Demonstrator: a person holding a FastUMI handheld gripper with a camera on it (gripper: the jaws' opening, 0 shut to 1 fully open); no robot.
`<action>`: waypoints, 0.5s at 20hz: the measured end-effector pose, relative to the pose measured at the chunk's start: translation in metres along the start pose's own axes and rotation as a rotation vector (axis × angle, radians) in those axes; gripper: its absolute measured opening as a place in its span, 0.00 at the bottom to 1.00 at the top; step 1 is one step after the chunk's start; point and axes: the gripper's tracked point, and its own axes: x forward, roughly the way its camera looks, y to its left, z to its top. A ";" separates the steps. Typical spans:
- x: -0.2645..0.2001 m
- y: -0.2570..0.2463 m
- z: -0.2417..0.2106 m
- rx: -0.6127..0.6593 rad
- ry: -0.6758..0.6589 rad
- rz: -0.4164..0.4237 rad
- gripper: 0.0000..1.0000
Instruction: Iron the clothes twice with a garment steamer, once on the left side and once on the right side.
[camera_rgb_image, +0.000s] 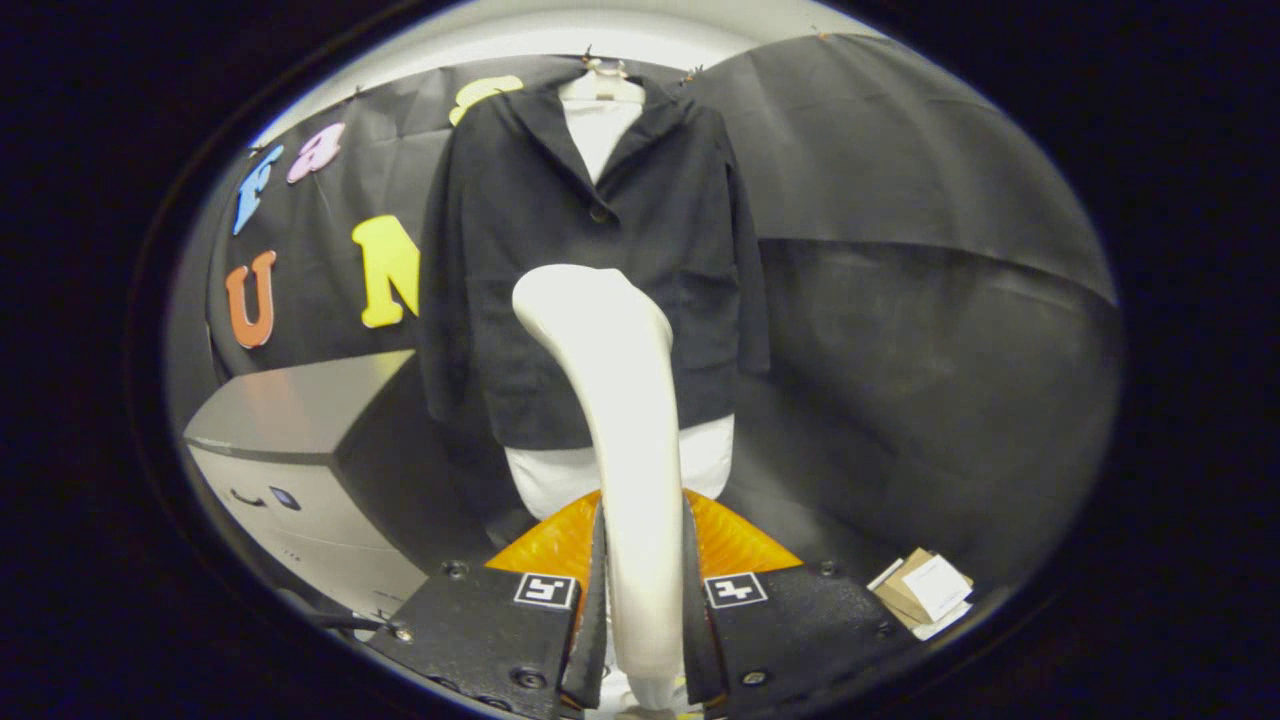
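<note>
Gripper (645, 600), bottom centre of the frame: both fingers clamped on the handle of the steamer (610, 400), which rises between them to its head at mid-frame.

Jacket (590, 270): dark, one button, on a hanger (602, 85) at top centre, over a white shirt (690, 460) whose hem shows below it. Steamer head lies in front of the jacket's middle; contact or gap cannot be told.

Risks, as judged: handle is smooth and held low, so the head may twist or slip in the fingers during a pass. Hanging cloth may swing away, or the hanger may turn, leaving one side missed.

Cabinet (300, 440): grey, lower left, beside the jacket.

Orange base (730, 540): ribbed, just ahead of the fingers, under the shirt hem.

Cardboard and paper (925, 590): small stack, lower right on the dark floor.
</note>
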 end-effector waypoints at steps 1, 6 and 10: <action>-0.012 0.007 0.009 -0.004 -0.028 -0.002 0.34; -0.085 0.033 0.039 -0.019 -0.151 0.016 0.34; -0.135 0.050 0.066 -0.016 -0.213 0.051 0.34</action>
